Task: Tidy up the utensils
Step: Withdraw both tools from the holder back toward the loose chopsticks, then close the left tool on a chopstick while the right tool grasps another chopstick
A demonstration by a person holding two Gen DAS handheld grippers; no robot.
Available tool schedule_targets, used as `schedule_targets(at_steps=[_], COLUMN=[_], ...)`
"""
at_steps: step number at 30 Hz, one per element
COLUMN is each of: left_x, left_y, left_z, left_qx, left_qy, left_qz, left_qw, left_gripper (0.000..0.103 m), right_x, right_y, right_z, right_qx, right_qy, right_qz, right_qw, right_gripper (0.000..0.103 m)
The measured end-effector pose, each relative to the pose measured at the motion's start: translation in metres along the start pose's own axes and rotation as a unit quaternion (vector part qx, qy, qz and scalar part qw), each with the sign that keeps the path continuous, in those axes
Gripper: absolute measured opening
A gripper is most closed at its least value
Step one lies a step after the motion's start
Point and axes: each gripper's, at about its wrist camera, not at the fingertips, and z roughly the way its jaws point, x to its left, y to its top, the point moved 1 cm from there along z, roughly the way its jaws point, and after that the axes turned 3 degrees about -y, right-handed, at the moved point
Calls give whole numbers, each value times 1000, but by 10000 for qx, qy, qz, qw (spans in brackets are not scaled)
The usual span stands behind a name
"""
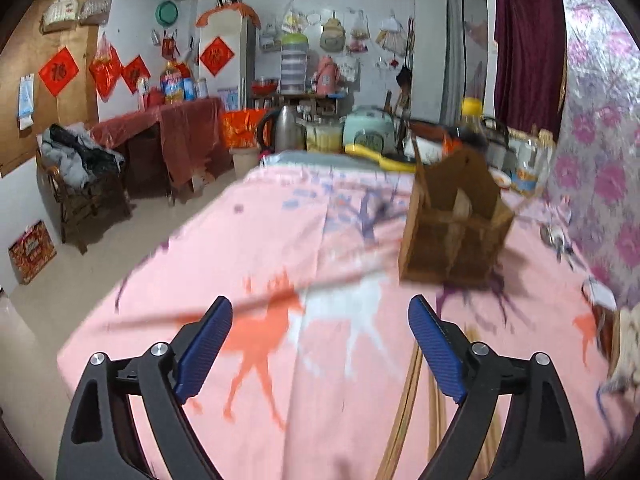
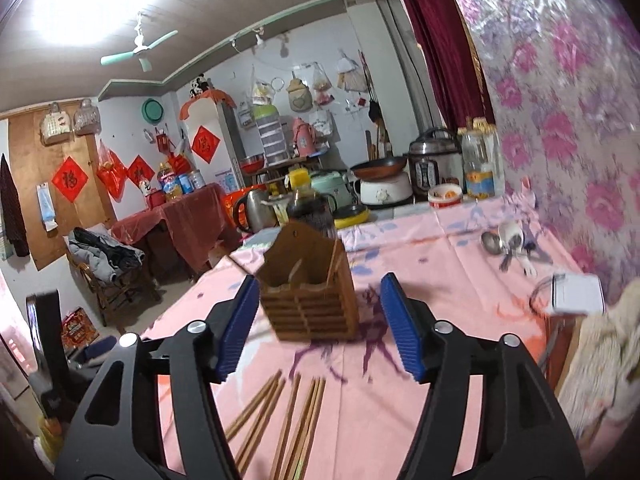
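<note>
Both grippers are held above the pink patterned table [image 2: 460, 248] with nothing gripped. The left gripper [image 1: 320, 332] shows its fingers [image 1: 206, 352] spread wide apart at the bottom of the left wrist view; the right gripper [image 2: 316, 320] is likewise wide open, fingers [image 2: 402, 328] framing the holder at the centre of the right wrist view.

Task things: a loose bunch of wooden chopsticks [image 2: 280, 420] lies flat on the cloth at the lower centre of the right wrist view, just in front of the wooden utensil holder [image 2: 310, 292]. In the left wrist view the holder [image 1: 452, 224] stands at right of centre. Spoons [image 2: 506, 244] lie in a small heap at the right of the right wrist view, well apart from the holder.

Step in hand, as judged — picking up chopsticks for the holder. It would be done best if the sticks were taken near one end, fingers closed across the bundle, then tipped upright before being lowered into a slot. Flat thin sticks on soft cloth are likely to roll or slip, so a low, square approach is advised.

Containers: the holder is slatted, with a tall back panel and divided compartments — one or two thin sticks seem to lean inside, otherwise contents cannot be told through blur.
</note>
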Motion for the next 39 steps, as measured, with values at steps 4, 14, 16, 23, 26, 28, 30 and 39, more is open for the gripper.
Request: schedule_targets(at_steps=[4,14,16,23,26,28,30,39], left_x=[2,4,3,-1,-2,-3,-3,7], left_y=[-45,-123,-130,-140,-141,-141,-141,-130], left_z=[-4,-11,-9,3,5,6,8,26], left_qx=[357,979,1057,1224,1224,1212,1197,1136], left_qy=[-71,-439,-458,-406,-387,-356,-326,-36], left_qz=[89,470,546,649,657,677,696,554], left_qw=[9993,9931,9918,9895,9895,9897,9898,9920], left_gripper=[89,89,89,89,89,89,89,97], right_x=[2,-7,-9,-12,-12,-13,-12,-9], right_y=[-42,-119,-128,-139,-140,-141,-143,-148], right_z=[-2,11,13,16,16,16,17,18], right_qx=[374,1340,1456,1630,1629,1645,1671,1769], right_qy=[-61,-194,-230,-225,-228,-223,-216,-205], right_qz=[-122,-280,-280,-213,-227,-221,-220,-293], right_qw=[9992,9904,9887,9861,9861,9859,9855,9836], right_gripper=[73,73,73,73,73,73,73,73])
